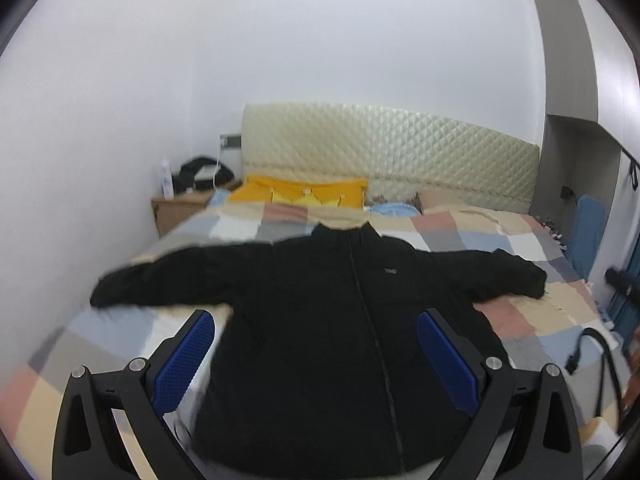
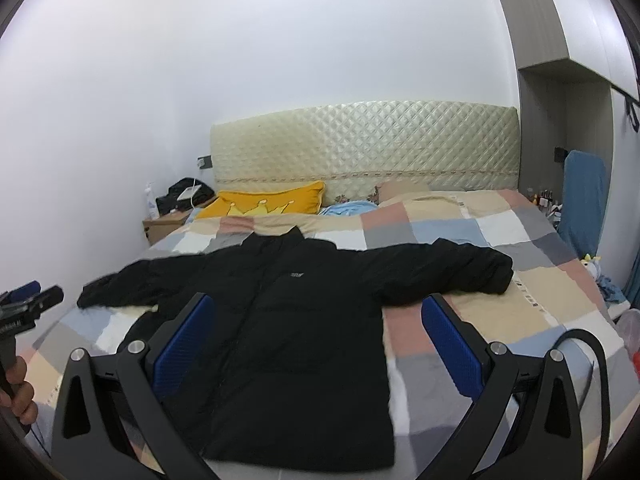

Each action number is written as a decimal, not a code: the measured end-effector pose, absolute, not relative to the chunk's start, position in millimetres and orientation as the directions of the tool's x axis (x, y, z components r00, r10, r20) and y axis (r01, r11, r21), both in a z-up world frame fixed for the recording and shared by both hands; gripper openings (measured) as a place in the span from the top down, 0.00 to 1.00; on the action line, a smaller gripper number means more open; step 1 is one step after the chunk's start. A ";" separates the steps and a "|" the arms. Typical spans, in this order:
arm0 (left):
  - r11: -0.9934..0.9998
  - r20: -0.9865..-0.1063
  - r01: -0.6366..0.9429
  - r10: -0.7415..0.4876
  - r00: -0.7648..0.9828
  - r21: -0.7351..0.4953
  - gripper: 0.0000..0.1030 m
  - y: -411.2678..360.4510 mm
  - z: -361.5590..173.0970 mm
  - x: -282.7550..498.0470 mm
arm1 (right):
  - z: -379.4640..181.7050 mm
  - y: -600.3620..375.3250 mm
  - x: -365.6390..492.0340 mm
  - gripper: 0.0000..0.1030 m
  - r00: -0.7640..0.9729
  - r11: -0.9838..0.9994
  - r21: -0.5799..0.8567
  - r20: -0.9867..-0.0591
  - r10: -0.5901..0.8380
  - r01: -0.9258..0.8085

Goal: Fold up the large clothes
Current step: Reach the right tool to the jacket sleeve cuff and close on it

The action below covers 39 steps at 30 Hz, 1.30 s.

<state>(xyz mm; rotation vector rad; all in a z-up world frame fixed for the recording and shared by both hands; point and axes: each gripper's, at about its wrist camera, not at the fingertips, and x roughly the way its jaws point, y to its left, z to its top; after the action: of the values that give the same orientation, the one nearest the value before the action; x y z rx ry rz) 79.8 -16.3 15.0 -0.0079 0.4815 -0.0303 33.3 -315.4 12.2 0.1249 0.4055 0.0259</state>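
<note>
Both tools hang above the near end of the bed with their jaws spread wide and nothing between them. From its own camera, the left gripper (image 1: 316, 344) frames the lower body of the black zip-front puffer jacket (image 1: 328, 320) between its blue textured pads (image 1: 188, 356), without touching the cloth. The right gripper (image 2: 316, 332) does the same from further right, so its right pad sits over bare quilt beside the jacket's hem.

That jacket lies front-up and unfolded on the pastel checked quilt (image 2: 500, 312), collar toward the cream quilted headboard (image 2: 360, 148), both sleeves stretched straight out to the sides.

Only the right camera catches the left gripper from outside, at its left edge, along with the person's hand (image 2: 18, 392) gripping the handle. Only the left camera shows the other tool as a dark shape at its right edge.

Beyond the jacket's collar lies a yellow cushion with a crown motif (image 2: 264, 204). Left of the cushion stands a wooden bedside table (image 2: 164, 228) with a black bag (image 2: 186, 194) on it; the right view also shows small bottles right of the bed.
</note>
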 end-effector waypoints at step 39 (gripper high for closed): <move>0.987 -0.708 -0.052 -0.070 0.703 -0.149 0.01 -21.3 -144.8 286.8 | -294.9 -691.6 353.9 0.19 0.887 0.454 0.768 -0.438 -0.144 0.453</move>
<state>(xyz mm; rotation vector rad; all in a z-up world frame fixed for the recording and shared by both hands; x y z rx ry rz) 286.8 -21.3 -144.8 -0.1622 0.7924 -0.0101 353.9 -691.6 -294.9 1.0397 0.3321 -0.3769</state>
